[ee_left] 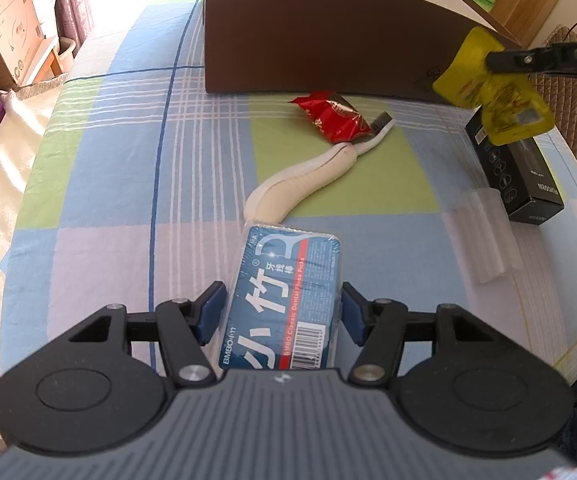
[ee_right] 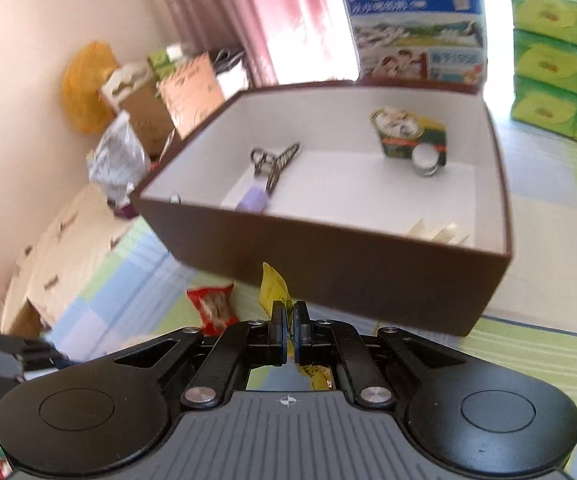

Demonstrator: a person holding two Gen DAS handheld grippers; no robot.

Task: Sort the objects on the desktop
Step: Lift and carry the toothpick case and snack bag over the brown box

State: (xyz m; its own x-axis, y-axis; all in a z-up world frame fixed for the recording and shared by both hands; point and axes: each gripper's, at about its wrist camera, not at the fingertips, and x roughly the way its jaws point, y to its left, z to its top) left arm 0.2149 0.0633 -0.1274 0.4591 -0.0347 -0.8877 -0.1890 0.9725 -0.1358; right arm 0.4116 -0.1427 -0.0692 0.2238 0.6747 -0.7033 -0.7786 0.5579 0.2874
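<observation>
My left gripper is shut on a blue dental floss box, low over the checked cloth. My right gripper is shut on a yellow pouch, held in the air near the brown box's front wall; the pouch also shows in the left wrist view, near the brown box's right corner. Inside the box lie scissors, a purple item, a small carton and a white jar. A red snack packet and a white toothbrush lie on the cloth.
A black carton and a clear plastic holder lie at the right of the cloth. Green tissue packs and a milk carton box stand behind the brown box. Cardboard boxes and clutter fill the floor at the left.
</observation>
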